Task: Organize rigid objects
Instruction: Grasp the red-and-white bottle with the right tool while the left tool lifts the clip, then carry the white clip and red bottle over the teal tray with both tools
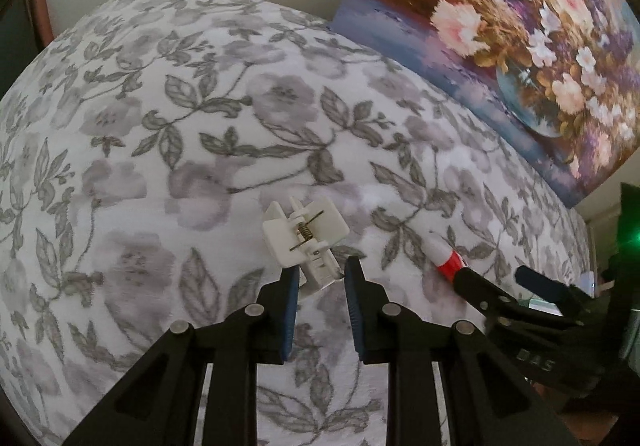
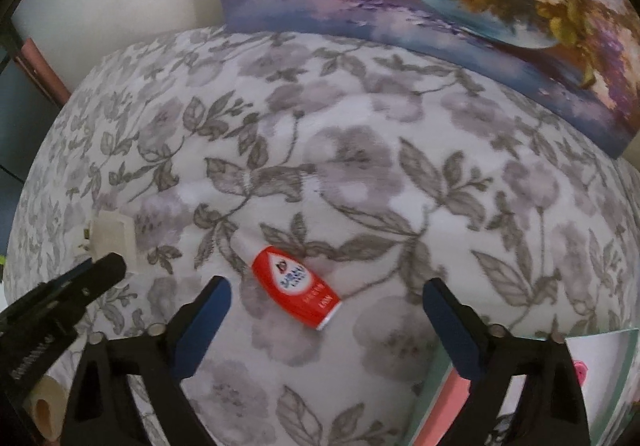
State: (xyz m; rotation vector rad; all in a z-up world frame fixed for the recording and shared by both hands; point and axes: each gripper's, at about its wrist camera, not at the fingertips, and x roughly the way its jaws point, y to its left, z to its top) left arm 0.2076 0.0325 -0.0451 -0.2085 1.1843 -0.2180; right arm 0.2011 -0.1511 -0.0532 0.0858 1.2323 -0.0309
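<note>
Much of the scene is cut off or soft: in the left wrist view the red-and-white tube (image 1: 446, 260) is half hidden behind the right tool (image 1: 504, 282), only its white nozzle end and a band of red showing, and in the right wrist view the white clip (image 2: 110, 236) is a pale blur beside the tip of the left tool (image 2: 102, 272). The print on the tube's label (image 2: 294, 282) is too blurred to read fully. Everything lies on a bed covered by a grey floral bedspread (image 1: 160, 133), with a flower painting (image 1: 520, 45) leaning along its far edge. The clip (image 1: 306, 238), a spring clothespin, sits between the left tool's (image 1: 322, 280) blue pads, its long axis running away from the camera; the jaws stand narrowly apart around its near end, and contact cannot be made out. The tube lies diagonally, nozzle toward the far left, between the widely spread fingers of the right tool (image 2: 326, 296), untouched.
</note>
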